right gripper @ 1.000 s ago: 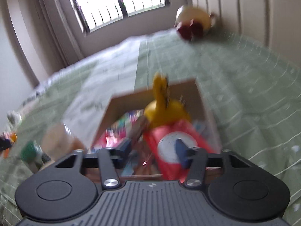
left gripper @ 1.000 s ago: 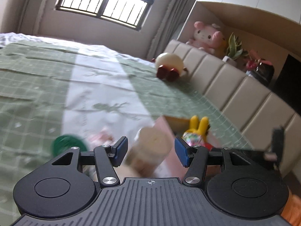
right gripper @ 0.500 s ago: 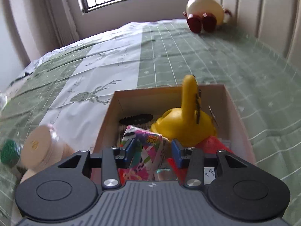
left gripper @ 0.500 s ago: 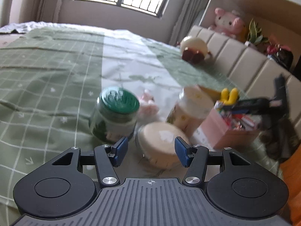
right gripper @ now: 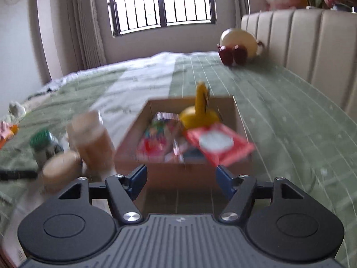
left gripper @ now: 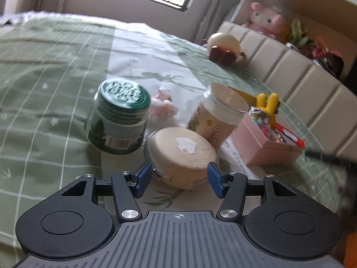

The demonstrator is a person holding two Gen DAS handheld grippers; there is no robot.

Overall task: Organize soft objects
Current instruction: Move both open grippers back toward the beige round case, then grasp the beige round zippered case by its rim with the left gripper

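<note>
A pink cardboard box sits on the green bedspread and holds a yellow rabbit toy, a colourful packet and a red packet. My left gripper is open, its blue pads on either side of a round beige case lying on the bed. A small pink plush lies behind it. My right gripper is open and empty, just in front of the box's near wall.
A green-lidded jar and a clear beige jar stand by the case. A cream round plush lies by the padded headboard. A pink plush sits on the shelf.
My right gripper has let go of the colourful packet into the box, opened wide and drawn back. My left gripper has moved closer to the round beige case.
</note>
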